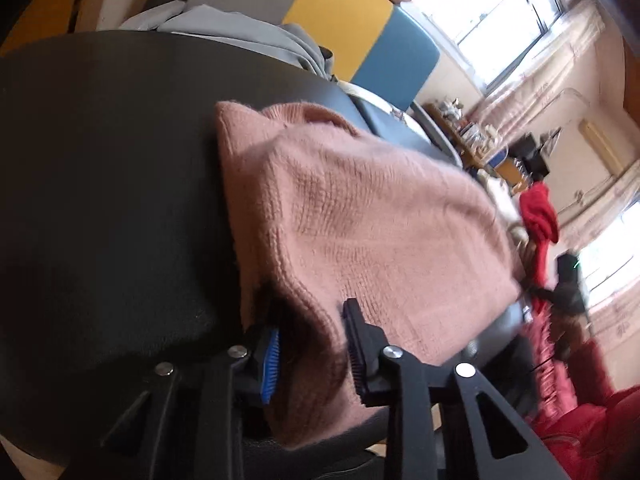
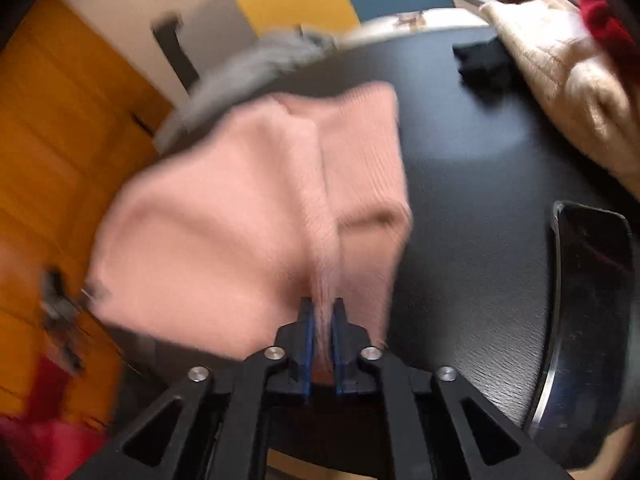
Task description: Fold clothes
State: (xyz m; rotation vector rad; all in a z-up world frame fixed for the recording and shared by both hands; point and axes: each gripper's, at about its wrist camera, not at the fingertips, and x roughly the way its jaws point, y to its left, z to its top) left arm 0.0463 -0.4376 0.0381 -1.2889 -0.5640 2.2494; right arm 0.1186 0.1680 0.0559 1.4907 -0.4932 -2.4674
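Note:
A pink knitted sweater (image 1: 360, 216) lies folded on the black round table (image 1: 100, 200). My left gripper (image 1: 310, 344) holds its near edge: the fabric bunches between the two fingers, which stand fairly wide apart. In the right wrist view the same sweater (image 2: 248, 208) is blurred by motion. My right gripper (image 2: 322, 316) is shut on a pinched ridge of it, just above the table (image 2: 480, 208).
A grey garment (image 1: 240, 32) lies at the table's far edge. A cream garment (image 2: 560, 76) and a red one (image 2: 600, 20) lie at the right. A small black item (image 2: 480, 64) and a dark phone (image 2: 592, 280) lie on the table. More red clothes (image 1: 580, 400) are beside it.

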